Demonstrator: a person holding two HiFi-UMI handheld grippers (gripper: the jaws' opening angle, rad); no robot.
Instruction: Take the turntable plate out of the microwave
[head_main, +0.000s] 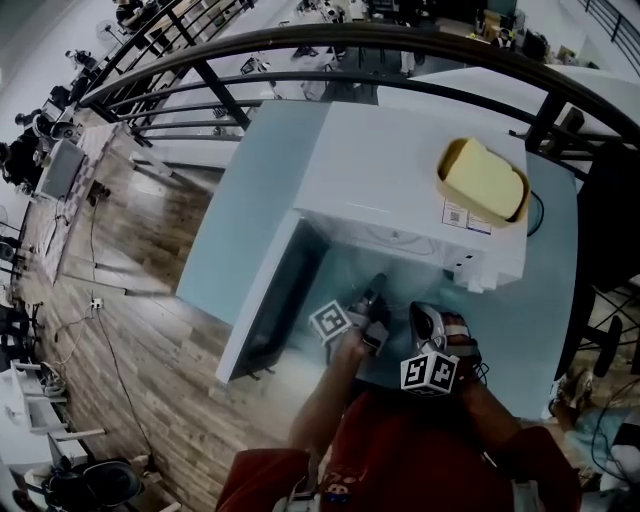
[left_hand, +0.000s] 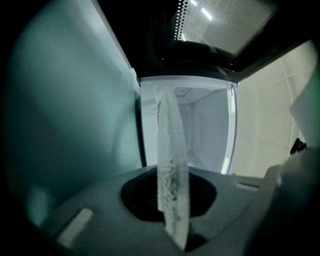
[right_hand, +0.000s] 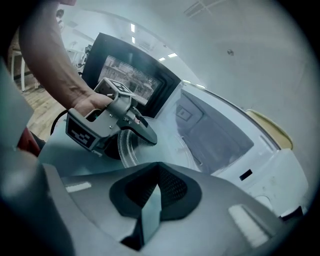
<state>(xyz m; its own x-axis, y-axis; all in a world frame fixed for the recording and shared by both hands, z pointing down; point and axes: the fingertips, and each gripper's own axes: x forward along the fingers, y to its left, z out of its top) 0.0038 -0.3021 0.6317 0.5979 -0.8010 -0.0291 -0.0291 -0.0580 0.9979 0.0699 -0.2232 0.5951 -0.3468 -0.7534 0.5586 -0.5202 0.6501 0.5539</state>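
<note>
Light was dim and bluish in all views — edges curved and darkened; the close turntable plate (left_hand: 172, 165) looked blurred, out of focus.

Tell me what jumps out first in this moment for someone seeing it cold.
The glass turntable plate stands edge-on, clamped in the left gripper, just outside the white microwave, whose door hangs open at the left of the head view. A pale yellow object sits on the microwave's top near its right end; the right gripper is shut and empty.

No words or numbers legible, label stickers (head_main: 466, 217) on the microwave (head_main: 400, 160) top too small to read
</note>
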